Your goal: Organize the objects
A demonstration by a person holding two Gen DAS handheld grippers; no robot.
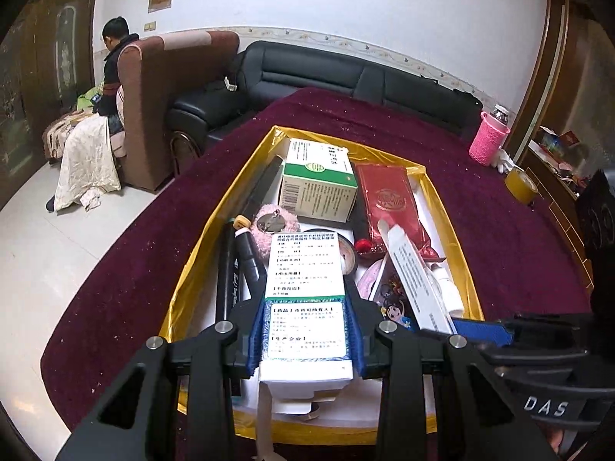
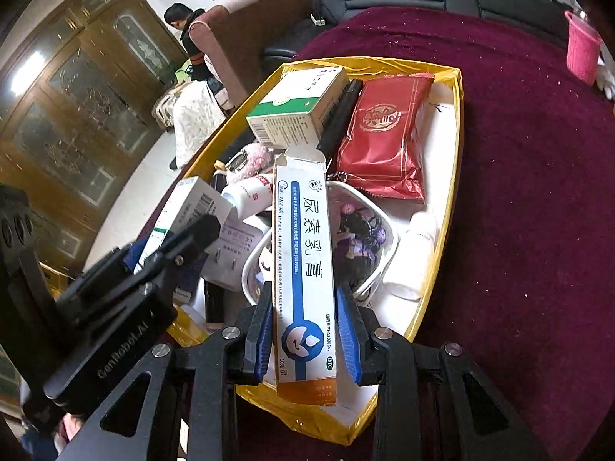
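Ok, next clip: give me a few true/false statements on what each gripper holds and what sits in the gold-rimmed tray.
1. The left gripper is clamped on a white and green medicine box. True.
2. The right gripper is empty. False: its blue pads press on a white and blue ointment box, whose far flap is open.
3. A red foil packet lies in the gold-rimmed tray. True.
4. The pink cup stands inside the tray. False: it stands outside it, on the maroon cloth.
5. Another green and white box sits at the tray's far end, beside the red packet. True.
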